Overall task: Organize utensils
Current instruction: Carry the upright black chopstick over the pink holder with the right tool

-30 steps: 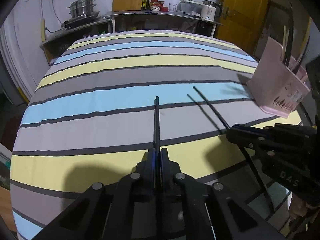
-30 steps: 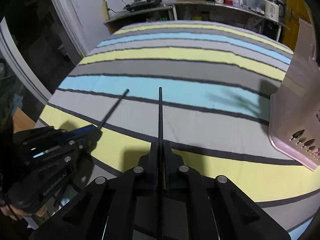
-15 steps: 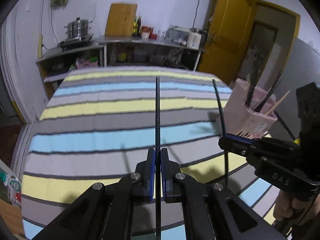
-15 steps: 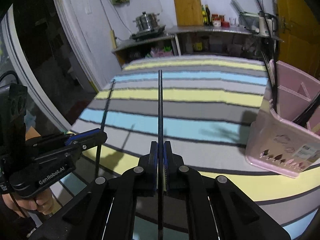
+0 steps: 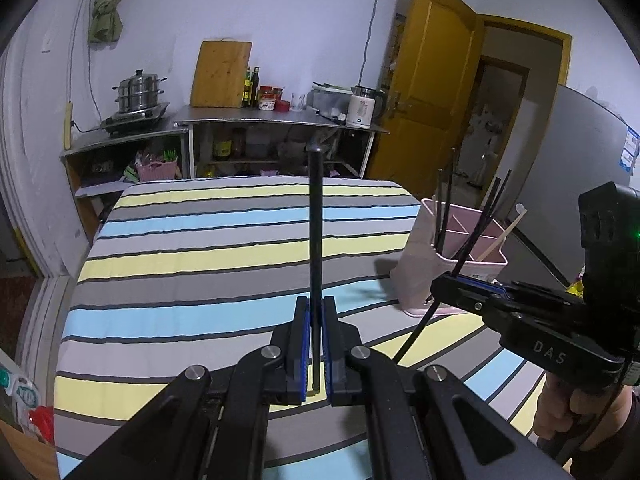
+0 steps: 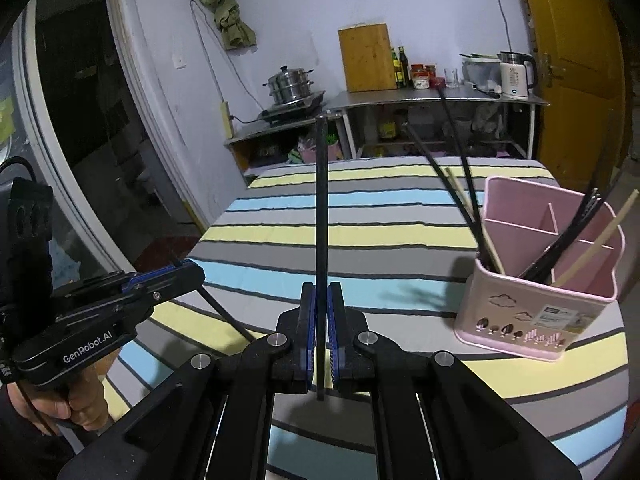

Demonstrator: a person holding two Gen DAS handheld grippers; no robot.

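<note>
Striped cloth is covering the surface (image 6: 360, 216) in a dim kitchen as two black chopsticks are being carried toward a pink utensil holder (image 6: 536, 304). From left, the left hand-held gripper (image 5: 315, 344) is clamping one chopstick (image 5: 316, 232) upright; the right hand-held gripper (image 6: 321, 332) is pinching a second chopstick (image 6: 321, 208). Next, seemingly, each is needing tipping down into a compartment. Inside, several black sticks and two pale ones are standing; exact count unclear.

Two grippers, left (image 5: 315, 344) and right (image 6: 321, 336), each pinch one black chopstick (image 5: 316, 240) (image 6: 321, 208). One pink holder (image 6: 544, 280) has several black chopsticks (image 6: 560, 248) and two pale ones (image 6: 592, 240); exact count unclear.
</note>
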